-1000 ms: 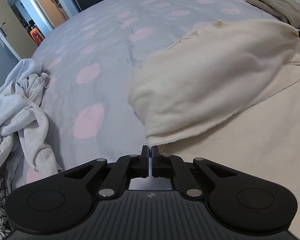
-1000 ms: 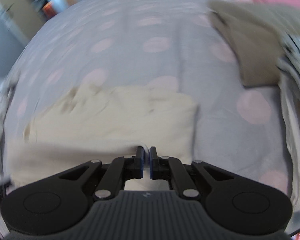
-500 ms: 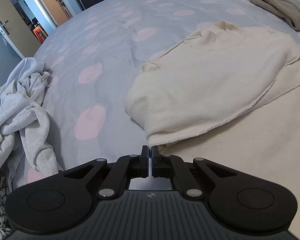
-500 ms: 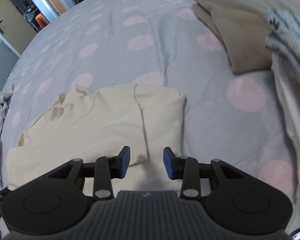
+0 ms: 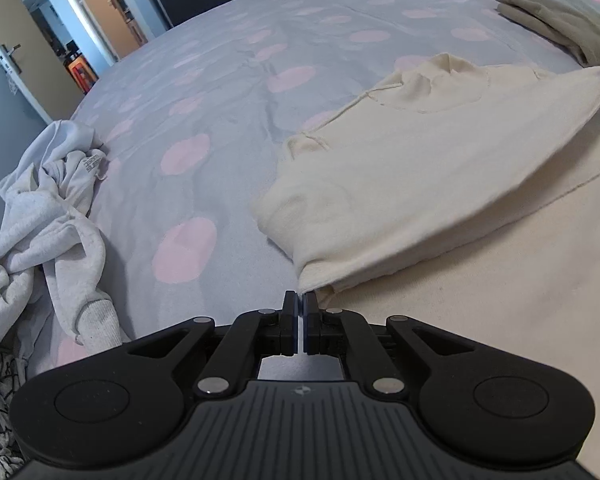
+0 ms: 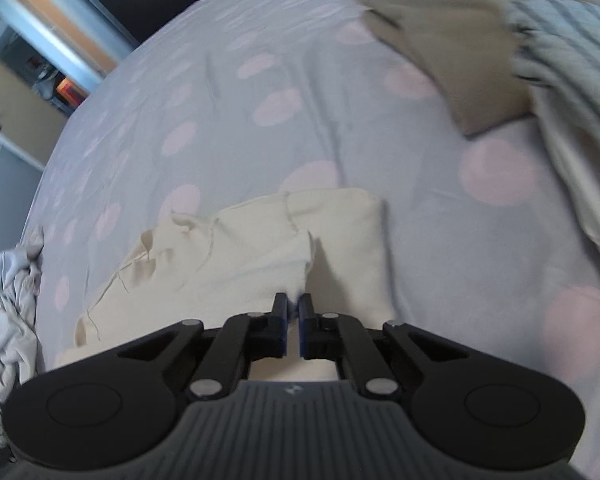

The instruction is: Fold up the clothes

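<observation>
1. Lying on the spotted bed cover (image 5: pixel 228 92), the cream top (image 5: pixel 440 152) was partly folded over itself.
2. The left gripper (image 5: pixel 301 300) pinched its near corner tight.
3. The right gripper (image 6: pixel 293 304) had just been closing and now clamped the folded edge.
4. A grey sweatshirt (image 5: pixel 48 216) sat crumpled at the bed's left edge.

Sweater (image 5: pixel 440 168) mid-bed (image 5: pixel 228 92); crumpled hoodie (image 5: pixel 48 216) at left edge, folded garment (image 5: pixel 560 20) far right behind sweater.

A home bedroom: spotted duvet (image 5: pixel 228 92), strewn clothes (image 5: pixel 48 216), doorway (image 5: pixel 100 32)
</observation>
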Demonstrator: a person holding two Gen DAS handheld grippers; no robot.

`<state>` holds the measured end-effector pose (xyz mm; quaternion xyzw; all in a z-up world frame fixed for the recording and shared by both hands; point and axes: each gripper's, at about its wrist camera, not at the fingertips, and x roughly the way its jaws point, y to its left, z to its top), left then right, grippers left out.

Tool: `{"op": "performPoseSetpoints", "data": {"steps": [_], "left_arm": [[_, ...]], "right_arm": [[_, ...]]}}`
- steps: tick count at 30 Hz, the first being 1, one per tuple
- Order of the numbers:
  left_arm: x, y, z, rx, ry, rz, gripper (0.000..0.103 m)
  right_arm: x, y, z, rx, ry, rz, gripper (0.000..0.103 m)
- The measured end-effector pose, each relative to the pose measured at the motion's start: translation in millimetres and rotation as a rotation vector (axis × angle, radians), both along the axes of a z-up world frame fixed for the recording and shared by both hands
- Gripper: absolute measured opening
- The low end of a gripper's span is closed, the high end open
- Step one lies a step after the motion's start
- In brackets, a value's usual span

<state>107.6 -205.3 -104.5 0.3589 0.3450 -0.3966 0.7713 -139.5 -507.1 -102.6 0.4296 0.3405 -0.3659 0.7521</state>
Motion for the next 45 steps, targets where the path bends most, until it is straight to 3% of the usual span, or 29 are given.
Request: {"op": "performPoseSetpoints", "data": {"steps": [7,11,13,17,21,24,30,39,44,45], "left_arm": [[-2.0,4.0,-12.9,0.052,0.029,-0.022,0.001],[3.3,14.1,-11.6,0.115,-0.01,0.008,0.0],[11.8,22.8,-4.4,0.091,0.018,0.039,0.0],[25.4,17.3,19.6,0.03,0.048,0.077,0.0],[44.6,-2.2,41.7,-0.04,0.107,0.11,0.004],[62.9,-21.7,44.9,-0.052,0.164,0.129,0.01],[98.3,-52.8,27.9,-0.09,0.285,0.232,0.028],[140.1,-69.9,-8.0,-0.187,0.534,0.417,0.029],[129.5,-83.7,-15.3,-0.091,0.481,0.392,0.031],[127.0,-85.0,-14.8,-0.078,0.466,0.382,0.024]], "right_arm": [[-4.0,7.4,-33.7,0.01,0.121,0.037,0.005],[-2.6,10.7,-38.1,-0.017,0.172,0.076,0.008],[-1.3,12.6,-29.5,-0.055,0.198,0.098,0.018],[-3.3,15.8,-11.5,-0.124,0.225,0.1,0.021],[-1.4,15.4,-1.2,-0.112,0.221,0.092,0.023],[4.3,17.2,0.3,-0.113,0.237,0.113,0.027],[10.3,15.4,-0.7,-0.099,0.239,0.125,0.033],[22.8,4.3,-7.3,-0.057,0.221,0.126,0.035],[24.9,-1.4,-14.8,-0.028,0.229,0.124,0.035],[25.0,-2.4,-15.8,-0.024,0.23,0.124,0.035]]}}
